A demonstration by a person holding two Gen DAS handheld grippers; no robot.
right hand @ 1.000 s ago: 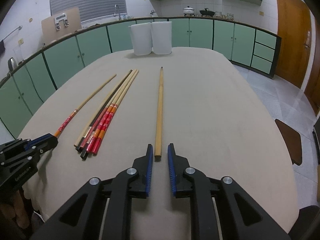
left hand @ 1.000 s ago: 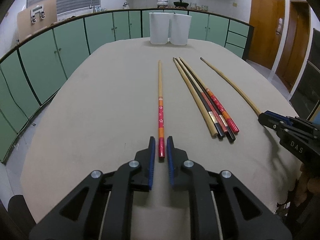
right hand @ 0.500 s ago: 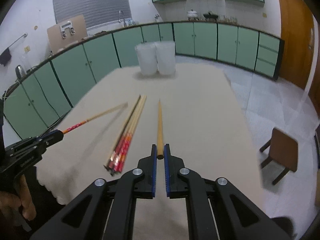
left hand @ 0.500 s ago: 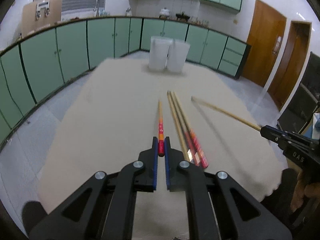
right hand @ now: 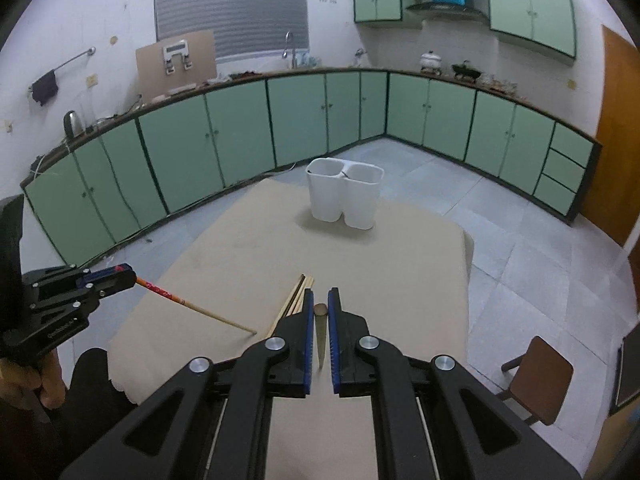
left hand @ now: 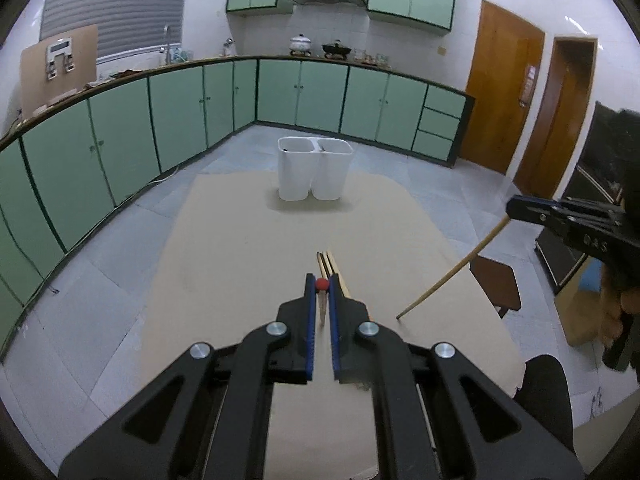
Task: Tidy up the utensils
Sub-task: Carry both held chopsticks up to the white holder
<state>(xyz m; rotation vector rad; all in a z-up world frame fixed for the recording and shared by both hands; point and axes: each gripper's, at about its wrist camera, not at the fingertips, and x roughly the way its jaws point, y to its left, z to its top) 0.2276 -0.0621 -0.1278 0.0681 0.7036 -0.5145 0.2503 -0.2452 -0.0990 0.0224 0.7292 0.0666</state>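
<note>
Beige table (left hand: 240, 240): left tool (left hand: 321, 286) grips red-ended chopstick (left hand: 321, 285); right tool (right hand: 320, 310) grips seemingly plain chopstick (right hand: 320, 328).

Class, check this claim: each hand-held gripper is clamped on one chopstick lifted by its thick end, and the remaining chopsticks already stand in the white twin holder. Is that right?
Not quite. The remaining chopsticks lie bundled on the table, not in the white twin holder; the right wrist view shows this. The left hand-held gripper and right hand-held gripper each clamp one chopstick.
</note>
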